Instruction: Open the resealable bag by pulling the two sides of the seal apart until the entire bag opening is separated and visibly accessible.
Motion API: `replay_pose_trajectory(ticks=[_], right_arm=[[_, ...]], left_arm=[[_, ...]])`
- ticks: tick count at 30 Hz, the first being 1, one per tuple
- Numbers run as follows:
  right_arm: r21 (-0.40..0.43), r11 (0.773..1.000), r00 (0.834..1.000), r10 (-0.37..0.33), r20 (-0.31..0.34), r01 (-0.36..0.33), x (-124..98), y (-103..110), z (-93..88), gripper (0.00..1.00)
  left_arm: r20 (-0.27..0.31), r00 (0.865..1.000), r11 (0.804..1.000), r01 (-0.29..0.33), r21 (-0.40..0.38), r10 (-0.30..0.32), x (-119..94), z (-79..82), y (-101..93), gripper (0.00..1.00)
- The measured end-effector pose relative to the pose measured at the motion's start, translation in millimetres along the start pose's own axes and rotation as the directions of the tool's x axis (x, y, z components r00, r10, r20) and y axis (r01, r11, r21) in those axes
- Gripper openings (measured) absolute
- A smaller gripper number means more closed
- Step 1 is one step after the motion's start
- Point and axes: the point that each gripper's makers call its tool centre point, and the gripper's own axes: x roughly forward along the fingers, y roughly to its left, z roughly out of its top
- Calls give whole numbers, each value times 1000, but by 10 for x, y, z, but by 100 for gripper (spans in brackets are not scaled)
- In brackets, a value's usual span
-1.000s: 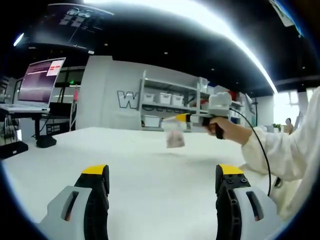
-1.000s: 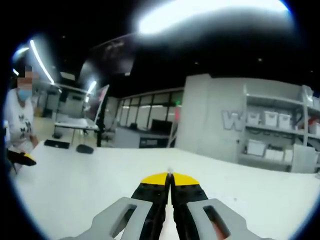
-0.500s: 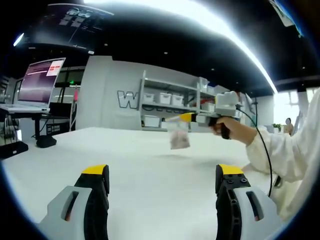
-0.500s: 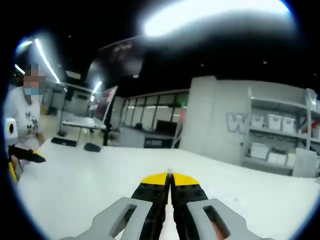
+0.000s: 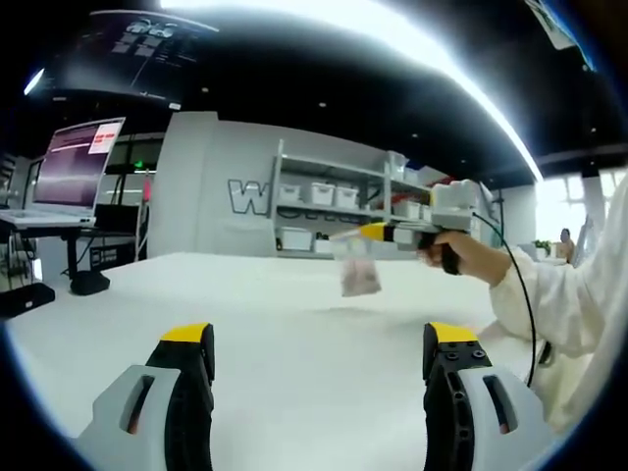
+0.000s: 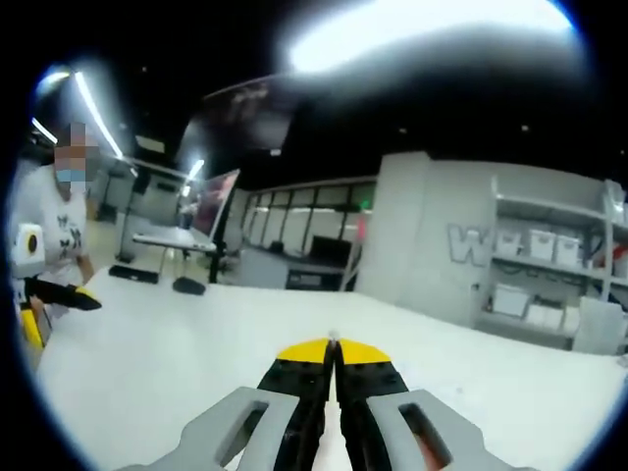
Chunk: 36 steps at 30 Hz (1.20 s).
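Observation:
A small clear resealable bag [image 5: 359, 276] with something pinkish inside hangs in the air over the white table [image 5: 294, 324]. It dangles by its top edge from my right gripper [image 5: 353, 235], which a hand in a white sleeve holds at the right of the left gripper view. In the right gripper view that gripper's [image 6: 334, 345] yellow-tipped jaws are pressed together, and the bag is hidden under them. My left gripper [image 5: 319, 339] stands open low over the table, well short of the bag, with nothing between its jaws. It also appears at the left edge of the right gripper view, as the left gripper [image 6: 51, 312].
A laptop [image 5: 74, 162] on a stand and dark items [image 5: 88, 279] sit at the table's far left. Shelves with white bins [image 5: 324, 196] line the back wall. A person in a white shirt [image 6: 49, 231] is at the left; a keyboard [image 6: 132, 274] and mouse [image 6: 186, 286] lie beyond.
In the left gripper view my right gripper has drifted rightward with the bag hanging from it. The right gripper view has swung slightly. My left gripper has stayed open and still.

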Motion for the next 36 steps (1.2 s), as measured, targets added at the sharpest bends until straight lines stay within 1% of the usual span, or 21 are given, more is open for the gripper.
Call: replay_pose_trajectory(ticks=[10, 14, 23, 29, 36], right_arm=[[-4, 1000, 999, 30, 18, -30, -96, 113, 74, 0], [-9, 999, 999, 42, 18, -42, -134, 156, 76, 0], [-11, 999, 998, 53, 29, -53, -213, 201, 101, 0], [-16, 998, 998, 62, 21, -62, -256, 232, 83, 0], [-14, 998, 998, 64, 26, -64, -331, 246, 98, 0]], left_arm=[[-3, 1000, 1000, 3, 2, -3, 8, -6, 3, 86], [-6, 1000, 1000, 5, 4, -5, 8, -14, -3, 86], [-5, 1000, 1000, 4, 6, -4, 1, -13, -9, 86], [-10, 1000, 1000, 6, 5, -6, 2, -32, -22, 86], [-10, 1000, 1000, 5, 5, -4, -2, -33, -21, 86]])
